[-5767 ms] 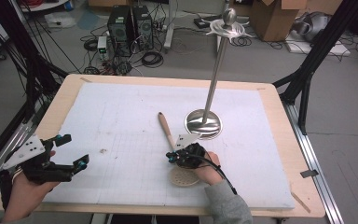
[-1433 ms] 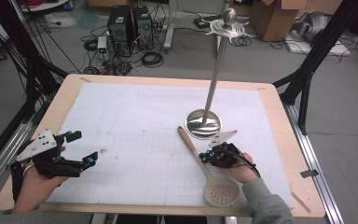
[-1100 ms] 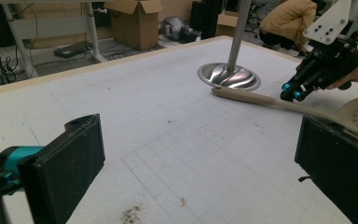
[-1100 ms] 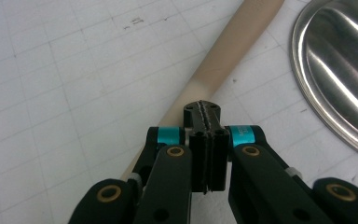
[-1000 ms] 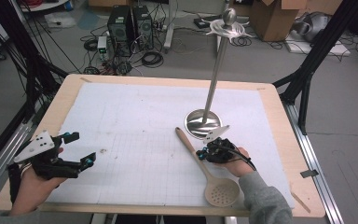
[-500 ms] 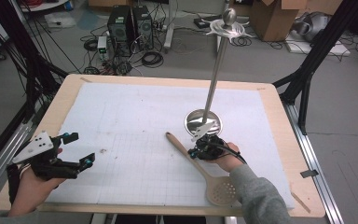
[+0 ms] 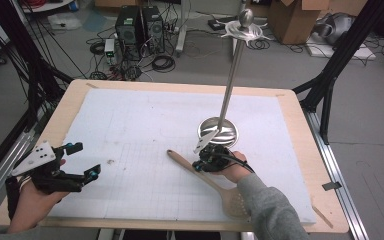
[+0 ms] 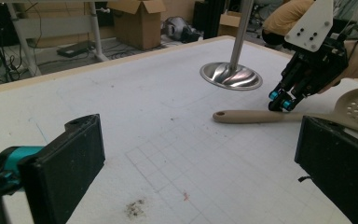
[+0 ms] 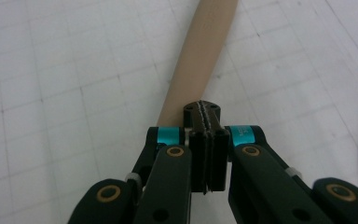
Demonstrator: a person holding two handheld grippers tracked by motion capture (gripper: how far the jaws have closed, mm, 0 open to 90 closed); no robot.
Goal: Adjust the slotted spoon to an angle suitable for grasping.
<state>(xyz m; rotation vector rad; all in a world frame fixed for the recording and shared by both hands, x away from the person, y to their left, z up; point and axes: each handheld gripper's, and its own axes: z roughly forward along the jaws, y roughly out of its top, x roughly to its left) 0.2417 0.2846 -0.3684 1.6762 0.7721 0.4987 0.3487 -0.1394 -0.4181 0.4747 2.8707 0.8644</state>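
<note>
A beige wooden slotted spoon (image 7: 182,161) lies flat on the white mat (image 7: 130,125), handle end pointing far-left and perforated head (image 7: 237,202) near the front edge. My right gripper (image 7: 198,165) is shut, its closed tips pressed down against the handle (image 9: 200,60) with nothing between the jaws (image 9: 203,112). The left gripper view shows those tips (image 8: 279,103) touching the handle (image 8: 247,116). My left gripper (image 7: 86,160) rests at the front left, jaws wide open and empty (image 8: 196,163).
A steel stand with a round dished base (image 7: 218,132) and a tall pole (image 7: 232,75) rises just behind the right gripper. The mat lies on a wooden tabletop (image 7: 300,150). Black frame legs, computers and cables stand on the floor beyond.
My right gripper has slid left across the mat, pushing the spoon; its handle end has swung left and toward the front. The left gripper has stayed in place.
</note>
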